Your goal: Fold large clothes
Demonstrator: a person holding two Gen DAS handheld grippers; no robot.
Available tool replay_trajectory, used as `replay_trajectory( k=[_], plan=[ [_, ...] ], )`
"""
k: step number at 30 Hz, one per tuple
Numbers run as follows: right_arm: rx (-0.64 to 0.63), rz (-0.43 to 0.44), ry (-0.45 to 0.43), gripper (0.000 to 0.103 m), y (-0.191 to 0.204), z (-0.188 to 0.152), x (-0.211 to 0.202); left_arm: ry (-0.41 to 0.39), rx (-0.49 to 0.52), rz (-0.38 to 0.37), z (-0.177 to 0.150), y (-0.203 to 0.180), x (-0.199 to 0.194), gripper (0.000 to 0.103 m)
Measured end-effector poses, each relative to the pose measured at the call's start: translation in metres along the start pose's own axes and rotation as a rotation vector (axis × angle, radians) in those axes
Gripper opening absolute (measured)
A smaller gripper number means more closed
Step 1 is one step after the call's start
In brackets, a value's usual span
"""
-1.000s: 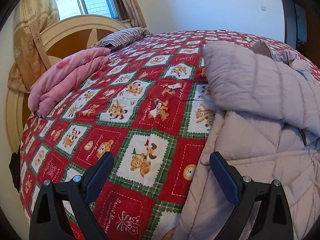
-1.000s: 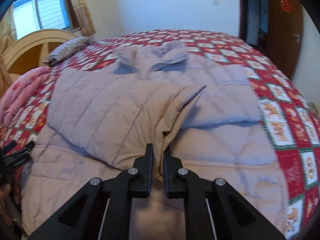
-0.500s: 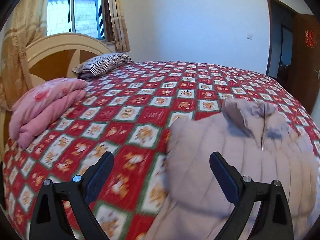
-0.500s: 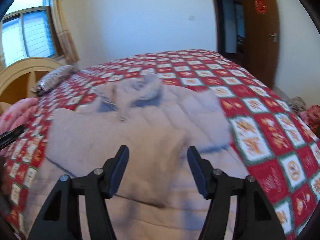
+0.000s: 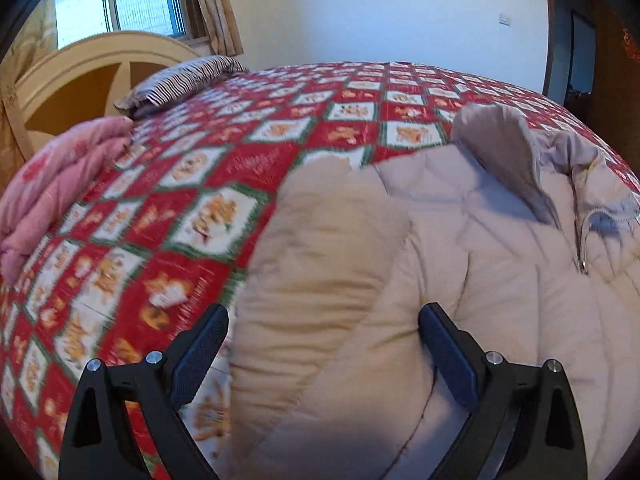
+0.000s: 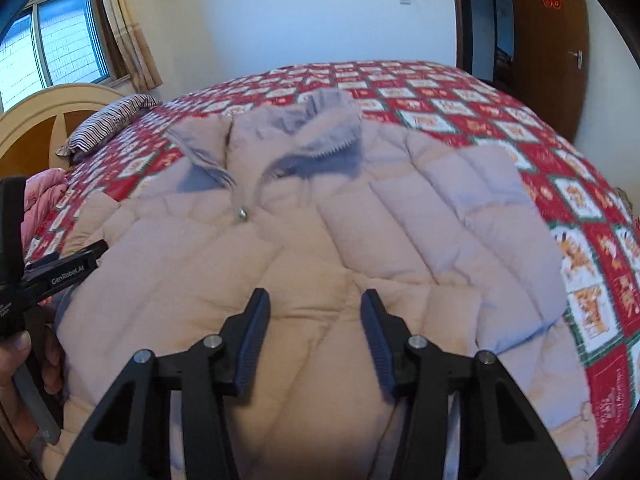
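In the left wrist view, the left hand-held gripper [image 5: 322,350] is standing with its jaws wide apart over a folded sleeve of the beige padded jacket [image 5: 460,264], not pressing it. The jacket is lying on the bed [image 5: 248,168], near a pink blanket [image 5: 56,188] and a striped pillow [image 5: 184,82].

In the right wrist view, the right hand-held gripper [image 6: 315,326] is hovering over the jacket [image 6: 400,216]; its jaws, just closing a little, are apart with nothing gripped between them. A person's hand [image 6: 16,364] is holding the other gripper at the left edge.
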State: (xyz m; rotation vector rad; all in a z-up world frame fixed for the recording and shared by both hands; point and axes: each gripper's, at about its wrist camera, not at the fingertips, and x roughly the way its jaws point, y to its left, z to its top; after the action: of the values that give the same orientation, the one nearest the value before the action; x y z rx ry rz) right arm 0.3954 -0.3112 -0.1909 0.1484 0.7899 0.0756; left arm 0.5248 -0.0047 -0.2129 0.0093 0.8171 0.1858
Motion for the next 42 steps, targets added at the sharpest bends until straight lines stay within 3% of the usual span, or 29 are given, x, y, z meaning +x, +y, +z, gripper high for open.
replay_trajectory(
  k=[8, 42],
  plan=[
    [-0.011, 0.006, 0.0, 0.05, 0.001, -0.011, 0.012, 0.041, -0.053, -0.04, -0.008, 0.005, 0.017, 0.101],
    [-0.082, -0.106, 0.021, 0.051, 0.018, -0.013, 0.027, 0.06, -0.032, -0.014, -0.01, -0.001, 0.025, 0.102]
  ],
)
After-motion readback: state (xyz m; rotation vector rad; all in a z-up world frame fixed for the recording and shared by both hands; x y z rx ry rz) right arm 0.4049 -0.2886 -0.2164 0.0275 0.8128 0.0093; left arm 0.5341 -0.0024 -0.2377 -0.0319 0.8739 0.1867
